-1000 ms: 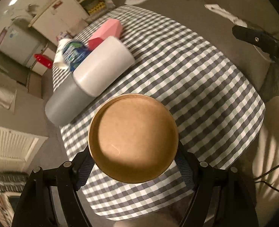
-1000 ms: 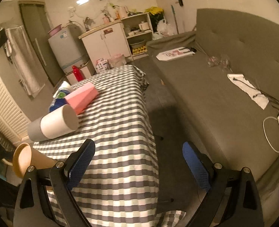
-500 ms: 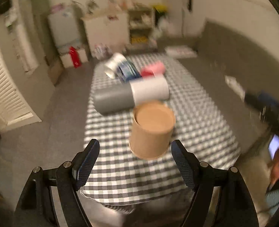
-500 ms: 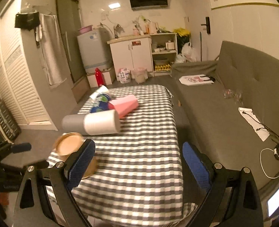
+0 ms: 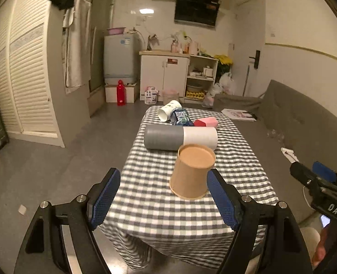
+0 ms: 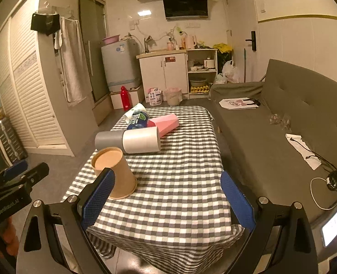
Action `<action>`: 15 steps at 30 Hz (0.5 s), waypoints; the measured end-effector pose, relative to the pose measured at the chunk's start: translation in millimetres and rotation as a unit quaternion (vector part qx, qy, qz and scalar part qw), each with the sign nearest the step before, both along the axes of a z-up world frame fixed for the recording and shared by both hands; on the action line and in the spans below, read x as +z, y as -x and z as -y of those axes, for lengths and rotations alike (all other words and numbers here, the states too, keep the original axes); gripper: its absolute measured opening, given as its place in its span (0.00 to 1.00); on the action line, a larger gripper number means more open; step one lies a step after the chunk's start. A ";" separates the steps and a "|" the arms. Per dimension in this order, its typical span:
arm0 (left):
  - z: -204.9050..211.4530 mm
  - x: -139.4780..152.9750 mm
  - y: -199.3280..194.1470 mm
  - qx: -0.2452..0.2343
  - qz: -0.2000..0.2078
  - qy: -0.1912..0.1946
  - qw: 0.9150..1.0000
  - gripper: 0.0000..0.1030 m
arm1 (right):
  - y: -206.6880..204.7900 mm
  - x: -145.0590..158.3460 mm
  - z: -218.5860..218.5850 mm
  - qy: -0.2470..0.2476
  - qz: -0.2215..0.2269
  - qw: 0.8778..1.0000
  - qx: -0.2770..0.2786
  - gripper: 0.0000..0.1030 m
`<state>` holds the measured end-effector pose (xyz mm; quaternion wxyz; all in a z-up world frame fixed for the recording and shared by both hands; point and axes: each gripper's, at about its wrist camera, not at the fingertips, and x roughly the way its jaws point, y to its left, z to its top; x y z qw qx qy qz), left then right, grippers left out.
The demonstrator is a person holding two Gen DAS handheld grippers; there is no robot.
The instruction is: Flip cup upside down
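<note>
A brown paper cup (image 5: 192,173) stands upside down on the checked tablecloth (image 5: 159,205), rim on the cloth and flat base up. It also shows in the right wrist view (image 6: 114,173). My left gripper (image 5: 166,196) is open and empty, drawn back from the cup toward the near table edge; the cup is closer to its right finger. My right gripper (image 6: 168,196) is open and empty over the near end of the table, with the cup just beyond its left finger.
A grey and white cylinder (image 5: 179,138) lies on its side behind the cup. A pink box (image 5: 206,122), a blue packet (image 5: 179,116) and a white cup (image 5: 168,113) lie at the far end. A grey sofa (image 6: 293,123) runs along the right.
The left gripper held the cup a second ago, set it down upside down, opened and pulled back. The right gripper has tilted up to a level view.
</note>
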<state>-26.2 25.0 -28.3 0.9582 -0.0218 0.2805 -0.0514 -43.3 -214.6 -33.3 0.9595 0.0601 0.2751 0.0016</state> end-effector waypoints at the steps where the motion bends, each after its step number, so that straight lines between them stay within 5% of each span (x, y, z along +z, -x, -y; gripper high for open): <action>1: 0.4 -5.3 4.8 0.000 0.003 -0.005 1.000 0.79 | 2.0 -5.8 -2.4 0.008 0.001 1.000 -0.001 0.91; 7: 4.9 -34.1 22.2 -0.005 0.005 -0.025 1.000 0.85 | 11.1 -40.9 -5.0 0.013 -0.011 1.000 -0.001 0.91; 15: -0.2 -39.4 20.6 0.014 -0.006 -0.006 1.000 0.92 | 13.8 -44.9 -16.6 0.025 0.008 0.999 0.024 0.97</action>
